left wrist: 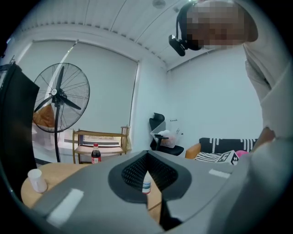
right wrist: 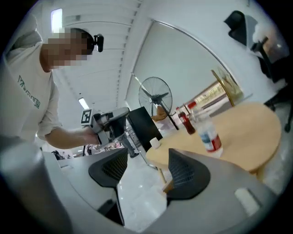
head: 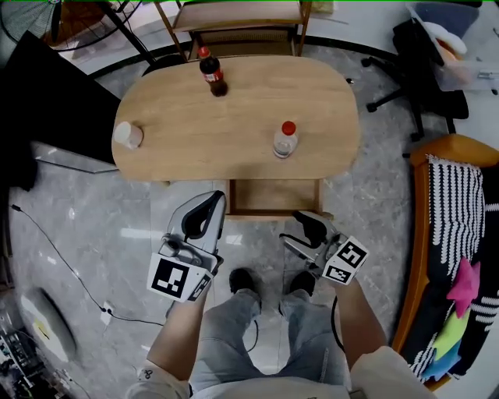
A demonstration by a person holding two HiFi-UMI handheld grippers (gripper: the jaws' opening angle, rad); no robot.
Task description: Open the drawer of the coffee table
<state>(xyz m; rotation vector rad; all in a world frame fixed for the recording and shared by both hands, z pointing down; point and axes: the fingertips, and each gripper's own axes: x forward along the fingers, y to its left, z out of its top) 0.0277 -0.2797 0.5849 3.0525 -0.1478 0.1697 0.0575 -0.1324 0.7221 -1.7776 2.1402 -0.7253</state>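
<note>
The oval wooden coffee table (head: 234, 128) stands ahead of me. Its drawer (head: 273, 211) is pulled out toward me at the near edge, and its inside looks bare. My left gripper (head: 210, 201) hovers just in front of the drawer's left corner. In the left gripper view its tips (left wrist: 146, 156) meet and nothing is held. My right gripper (head: 304, 228) hangs off the drawer's right corner, rolled to one side. Its jaws (right wrist: 148, 156) stand apart with only floor showing between them.
On the table are a cola bottle (head: 212, 72), a water bottle (head: 284, 140) and a white cup (head: 129, 135). A wooden shelf (head: 238, 19) stands behind it, an office chair (head: 425, 62) at back right, a sofa (head: 456, 249) on the right, and a black panel (head: 47, 101) on the left. A cable (head: 58, 253) crosses the floor.
</note>
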